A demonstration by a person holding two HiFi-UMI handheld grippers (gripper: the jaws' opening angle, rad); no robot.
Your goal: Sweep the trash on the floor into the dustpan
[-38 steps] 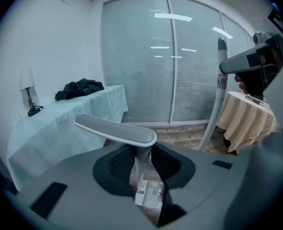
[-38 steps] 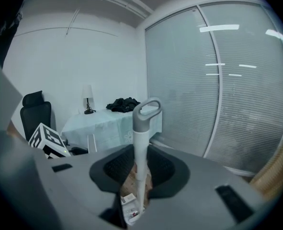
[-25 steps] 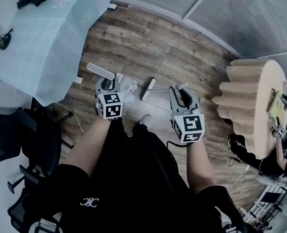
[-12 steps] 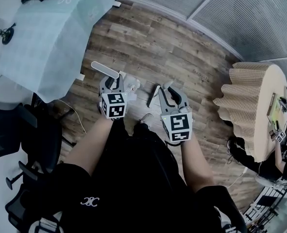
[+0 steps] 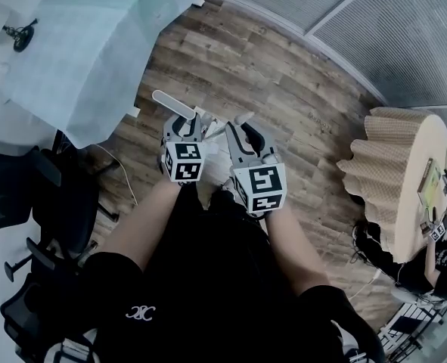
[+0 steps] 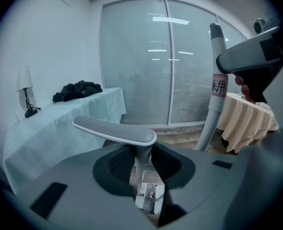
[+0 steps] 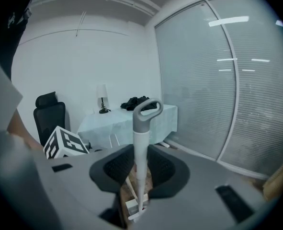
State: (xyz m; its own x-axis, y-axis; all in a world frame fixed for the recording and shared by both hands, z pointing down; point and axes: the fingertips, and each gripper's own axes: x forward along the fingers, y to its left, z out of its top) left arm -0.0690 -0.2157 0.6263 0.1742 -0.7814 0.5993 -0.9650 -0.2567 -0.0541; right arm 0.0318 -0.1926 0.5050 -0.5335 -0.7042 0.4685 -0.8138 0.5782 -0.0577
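the left gripper (image 5: 185,123) and right gripper (image 5: 238,133) sit side by side over the wood floor (image 5: 284,89) in the head view. in the left gripper view the jaws clamp the stem of the dustpan handle (image 6: 115,128), a small white box (image 6: 150,198) lying below. in the right gripper view the jaws pinch the upright broom handle (image 7: 140,147), loop end up.

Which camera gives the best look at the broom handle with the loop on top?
The right gripper view: the broom handle stands between the jaws of the right gripper, loop included. The left gripper view shows its shaft side-on; the head view only its tip.
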